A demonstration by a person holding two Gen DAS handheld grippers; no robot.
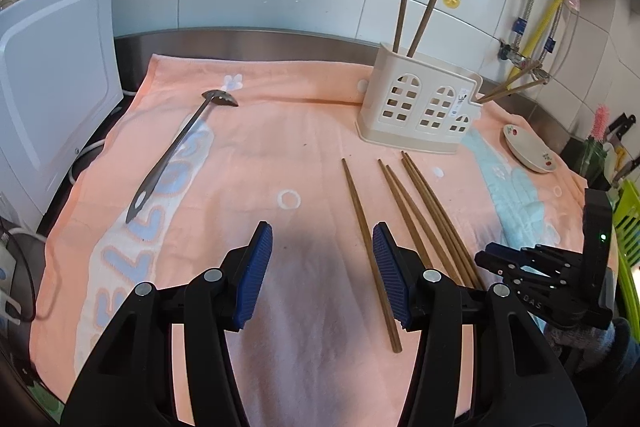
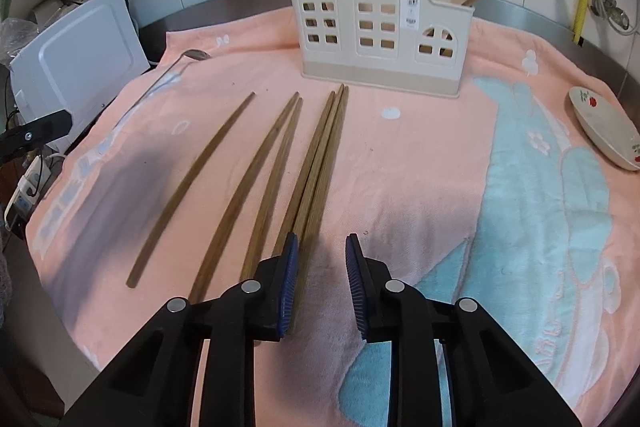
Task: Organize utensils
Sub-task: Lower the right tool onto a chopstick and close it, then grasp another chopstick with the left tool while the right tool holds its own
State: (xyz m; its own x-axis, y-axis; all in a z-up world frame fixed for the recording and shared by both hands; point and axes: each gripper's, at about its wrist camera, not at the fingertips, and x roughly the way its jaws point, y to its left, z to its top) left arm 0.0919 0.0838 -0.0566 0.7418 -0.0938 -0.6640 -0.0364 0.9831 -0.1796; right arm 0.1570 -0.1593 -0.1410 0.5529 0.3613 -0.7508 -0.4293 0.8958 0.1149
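Observation:
Several wooden chopsticks [image 2: 280,163] lie side by side on a pink towel [image 2: 400,167]; they also show in the left wrist view [image 1: 400,203]. A cream utensil holder [image 2: 380,27] stands behind them with chopsticks upright in it; it also shows in the left wrist view [image 1: 420,103]. A metal slotted spoon [image 1: 176,147] lies on the left of the towel. My left gripper [image 1: 322,275] is open and empty, just left of the single chopstick [image 1: 370,251]. My right gripper [image 2: 322,291] is open and empty, its left finger beside the near ends of the rightmost chopsticks.
A white appliance [image 1: 52,75] stands left of the towel. A small patterned dish [image 2: 604,131] sits at the towel's right edge. Tiled wall and pipes [image 1: 556,11] are behind. Cables and a power strip [image 2: 24,195] lie at the left.

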